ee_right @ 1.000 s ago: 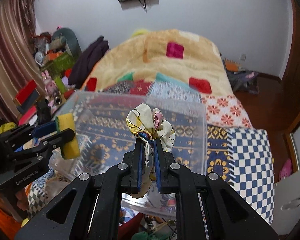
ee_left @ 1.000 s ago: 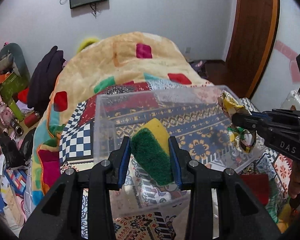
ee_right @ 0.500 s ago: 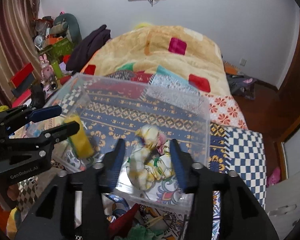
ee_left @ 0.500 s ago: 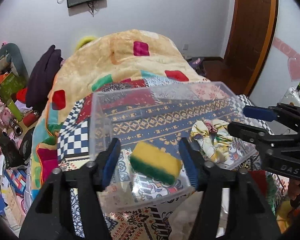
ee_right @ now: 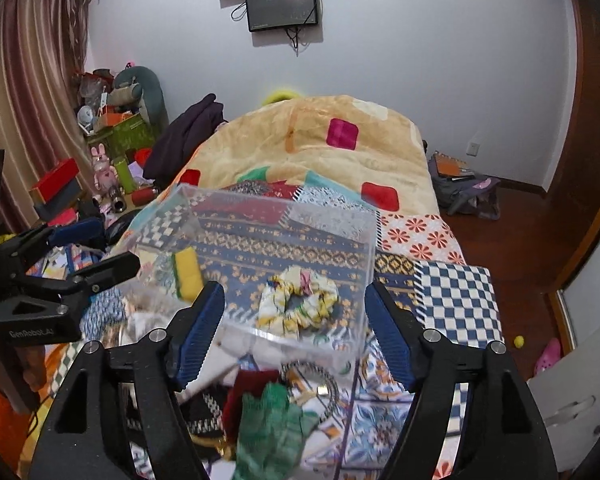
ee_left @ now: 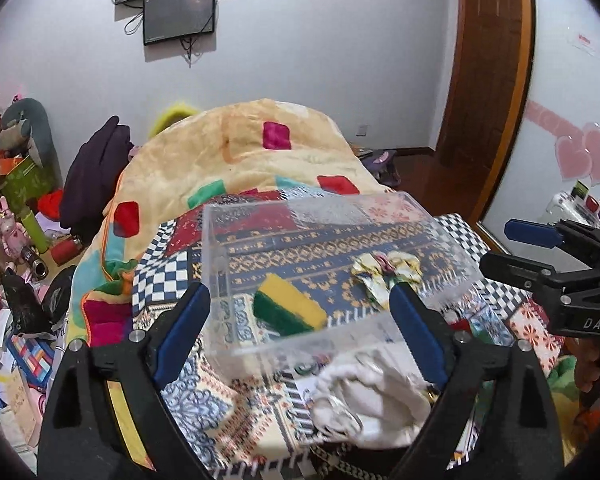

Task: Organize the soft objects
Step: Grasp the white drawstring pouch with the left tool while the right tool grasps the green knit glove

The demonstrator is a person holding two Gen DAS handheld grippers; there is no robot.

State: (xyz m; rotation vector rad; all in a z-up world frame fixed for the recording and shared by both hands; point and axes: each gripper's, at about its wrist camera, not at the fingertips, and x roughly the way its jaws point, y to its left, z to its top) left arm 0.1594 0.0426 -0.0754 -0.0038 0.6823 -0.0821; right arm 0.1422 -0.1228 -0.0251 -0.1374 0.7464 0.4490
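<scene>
A clear plastic box [ee_left: 216,240] [ee_right: 364,264] stands on the patterned bed cover. A yellow and green sponge [ee_left: 288,308] [ee_right: 188,272] lies inside it at the left. A yellow floral scrunchie [ee_left: 384,272] [ee_right: 298,302] lies inside at the right. My left gripper [ee_left: 300,328] is open and empty, held back from the box's near wall. My right gripper [ee_right: 294,332] is open and empty, just before the box's near edge. Each gripper shows in the other's view, the left [ee_right: 88,248] and the right [ee_left: 528,244].
A white cloth pouch [ee_left: 372,396] lies before the box. A green cloth [ee_right: 272,428] and a dark red cloth [ee_right: 248,392] lie near it. A yellow blanket [ee_left: 240,160] covers the far bed. Clutter [ee_right: 108,152] fills the left side.
Both grippers opened and let go: the sponge and the scrunchie dropped into the clear box. Both grippers then pulled back and upward, jaws spread wider.
</scene>
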